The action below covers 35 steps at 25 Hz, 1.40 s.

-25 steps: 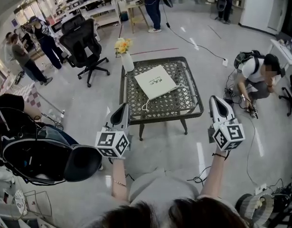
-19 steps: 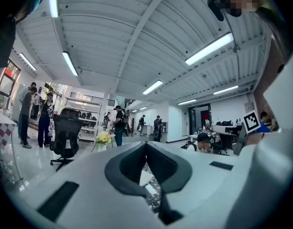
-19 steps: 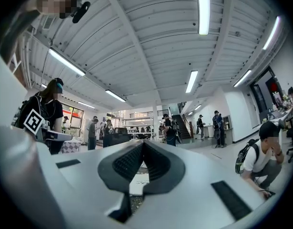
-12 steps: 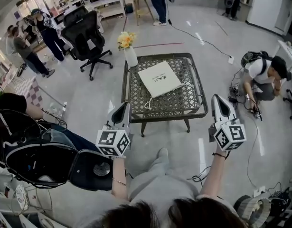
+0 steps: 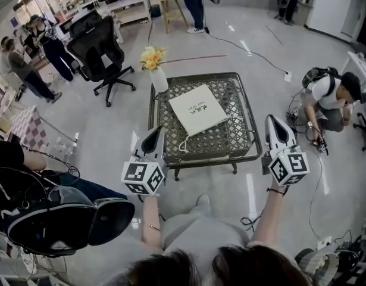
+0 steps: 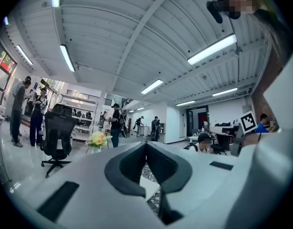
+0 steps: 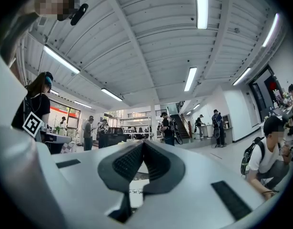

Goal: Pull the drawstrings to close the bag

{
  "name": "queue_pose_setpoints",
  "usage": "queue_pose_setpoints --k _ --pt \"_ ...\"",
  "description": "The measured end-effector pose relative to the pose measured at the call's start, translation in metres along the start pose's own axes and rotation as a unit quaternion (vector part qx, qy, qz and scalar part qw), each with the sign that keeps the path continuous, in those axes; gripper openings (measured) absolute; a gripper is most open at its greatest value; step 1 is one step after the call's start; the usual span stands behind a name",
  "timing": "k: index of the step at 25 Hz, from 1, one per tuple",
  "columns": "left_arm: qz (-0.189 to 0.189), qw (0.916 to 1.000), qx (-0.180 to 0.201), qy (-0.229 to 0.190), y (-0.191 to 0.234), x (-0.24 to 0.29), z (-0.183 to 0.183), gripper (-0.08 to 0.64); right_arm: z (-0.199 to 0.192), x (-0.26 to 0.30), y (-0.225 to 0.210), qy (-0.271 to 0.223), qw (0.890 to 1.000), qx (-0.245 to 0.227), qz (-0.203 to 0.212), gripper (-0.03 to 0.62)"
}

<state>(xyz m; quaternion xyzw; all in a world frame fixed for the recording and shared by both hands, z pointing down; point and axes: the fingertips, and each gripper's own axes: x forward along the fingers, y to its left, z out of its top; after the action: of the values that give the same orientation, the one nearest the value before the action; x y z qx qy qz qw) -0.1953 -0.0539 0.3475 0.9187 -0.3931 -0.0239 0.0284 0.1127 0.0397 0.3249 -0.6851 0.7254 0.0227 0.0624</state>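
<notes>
A flat white drawstring bag point(image 5: 198, 109) lies on the dark lattice-top table point(image 5: 236, 137), its white cord point(image 5: 184, 145) trailing toward the table's near edge. My left gripper point(image 5: 156, 131) hovers short of the near left edge of the table, shut and empty. My right gripper point(image 5: 272, 122) hangs off the table's right side, also shut with nothing in it. In the left gripper view the closed jaws point(image 6: 146, 144) point at the table, and a patch of the bag point(image 6: 147, 185) shows below them. The right gripper view shows its closed gripper point(image 7: 143, 144) with the bag point(image 7: 135, 194) below.
A white vase of yellow flowers point(image 5: 156, 70) stands at the table's far left corner. A black office chair point(image 5: 100, 51) is on the left, a crouching person point(image 5: 328, 100) and floor cables on the right, a black bag-like object point(image 5: 58, 213) near left. People stand at the back.
The view has shifted closer to the table and slightly sideways. Both grippers stay shut and hold roughly the same pose in front of me.
</notes>
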Motion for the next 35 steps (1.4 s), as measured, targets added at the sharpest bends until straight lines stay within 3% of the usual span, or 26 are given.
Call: queue_pose_setpoints --k 6,24,35 --pt "-0.006 0.9991 0.04 -0.012 0.014 0.026 0.01 0.025 -0.002 0.032 -0.007 0.005 1.0 -0.005 0.0 0.021" --pt "-0.038 0.999 0.022 0.001 0.036 0.086 -0.009 0.025 -0.028 0.075 -0.025 0.018 1.0 0.005 -0.015 0.021" --pt "-0.028 0.9989 0.006 0.039 0.047 0.102 -0.035 0.025 -0.053 0.097 -0.026 0.058 0.998 0.017 -0.007 0.021"
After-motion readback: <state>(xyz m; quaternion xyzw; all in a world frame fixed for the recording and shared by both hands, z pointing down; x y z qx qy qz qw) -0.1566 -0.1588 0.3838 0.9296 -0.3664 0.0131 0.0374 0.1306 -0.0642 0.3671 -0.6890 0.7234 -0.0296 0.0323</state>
